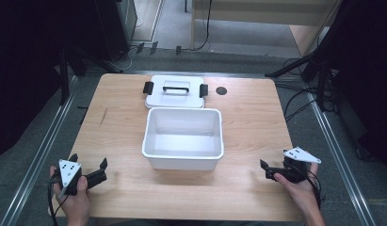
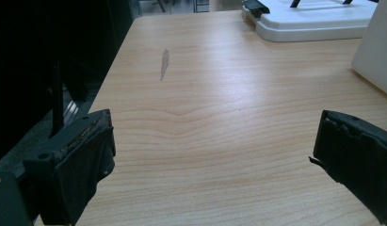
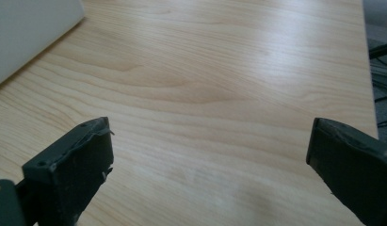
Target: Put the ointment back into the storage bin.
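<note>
Resting low at the table's near corners, left gripper and right gripper are spread, empty. Bin sits centred, lid touching behind; a one-sided grab would likely tip or slide it.

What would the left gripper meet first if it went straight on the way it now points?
Judging by the left gripper view, the left gripper, jaws open and empty, points along bare table. Straight ahead the way looks free up to the white lid at the far edge; the white tub lies just right of that line, though depth is unclear.
</note>
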{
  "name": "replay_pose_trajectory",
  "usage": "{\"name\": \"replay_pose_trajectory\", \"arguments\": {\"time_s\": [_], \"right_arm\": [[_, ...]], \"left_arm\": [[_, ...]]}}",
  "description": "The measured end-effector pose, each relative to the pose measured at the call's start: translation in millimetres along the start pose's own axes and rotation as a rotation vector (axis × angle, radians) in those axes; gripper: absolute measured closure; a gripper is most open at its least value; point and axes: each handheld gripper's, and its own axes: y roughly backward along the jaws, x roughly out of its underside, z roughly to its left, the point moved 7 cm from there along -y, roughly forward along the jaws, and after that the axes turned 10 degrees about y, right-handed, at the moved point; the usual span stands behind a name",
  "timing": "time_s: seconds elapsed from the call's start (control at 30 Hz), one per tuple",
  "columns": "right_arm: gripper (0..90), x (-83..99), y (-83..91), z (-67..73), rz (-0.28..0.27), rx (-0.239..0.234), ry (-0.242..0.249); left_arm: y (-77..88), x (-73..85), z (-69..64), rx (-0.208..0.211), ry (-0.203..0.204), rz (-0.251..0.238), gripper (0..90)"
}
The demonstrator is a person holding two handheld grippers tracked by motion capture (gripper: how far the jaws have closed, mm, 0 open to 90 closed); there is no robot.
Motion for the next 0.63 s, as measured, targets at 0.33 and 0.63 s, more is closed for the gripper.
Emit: {"name": "replay_pose_trajectory", "arguments": {"time_s": [0.33, 0.63], "right_arm": [[4.5, 32.2, 18.4, -12.6, -0.032, 0.058, -0.072], [12.9, 47.8, 35.9, -17.3, -0.086, 0.093, -0.114]], "left_arm": [[0.9, -0.1, 0.4, -0.009, 0.001, -0.007, 0.3], [-0.3, -0.1, 0.4, -0.015, 0.001, 0.0, 0.3]]}}
